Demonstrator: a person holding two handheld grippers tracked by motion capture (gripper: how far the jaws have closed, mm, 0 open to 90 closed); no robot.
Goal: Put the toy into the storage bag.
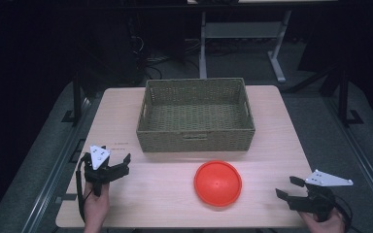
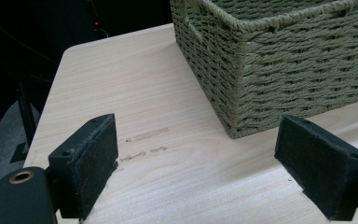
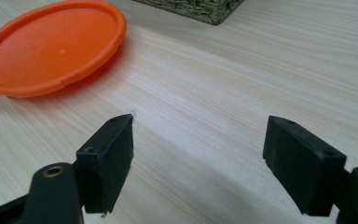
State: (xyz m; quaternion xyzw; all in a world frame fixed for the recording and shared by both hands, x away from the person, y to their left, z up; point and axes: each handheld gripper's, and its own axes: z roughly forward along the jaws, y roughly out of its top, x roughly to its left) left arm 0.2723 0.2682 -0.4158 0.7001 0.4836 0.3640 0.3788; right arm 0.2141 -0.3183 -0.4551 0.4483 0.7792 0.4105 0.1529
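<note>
From the high view I held my left gripper [image 1: 112, 162] over the table [image 1: 272, 121] near its front left corner, its jaws spread apart and gripping nothing, and my right gripper [image 1: 288, 189] near the front right corner, likewise spread wide with nothing between the jaws. The orange plate [image 1: 218, 183] lay flat on the table toward the front edge, a little right of the middle, between my two grippers and well apart from both, though nearer the right one. The woven basket [image 1: 194, 138] stood behind the plate, toward the back edge, close to it but not touching. That view alone showed me the inside of the basket. My left gripper view gave what the high view could not: the near corner of the basket [image 2: 242, 93] up close, its braided rim and a handle slot in the side wall, plus faint marks on the table [image 2: 121, 84] ahead of the jaws. My right gripper view showed the plate [image 3: 51, 49] ahead and to the left of the jaws, its raised rim plain, with one corner of the basket [image 3: 205, 9] beyond it.
</note>
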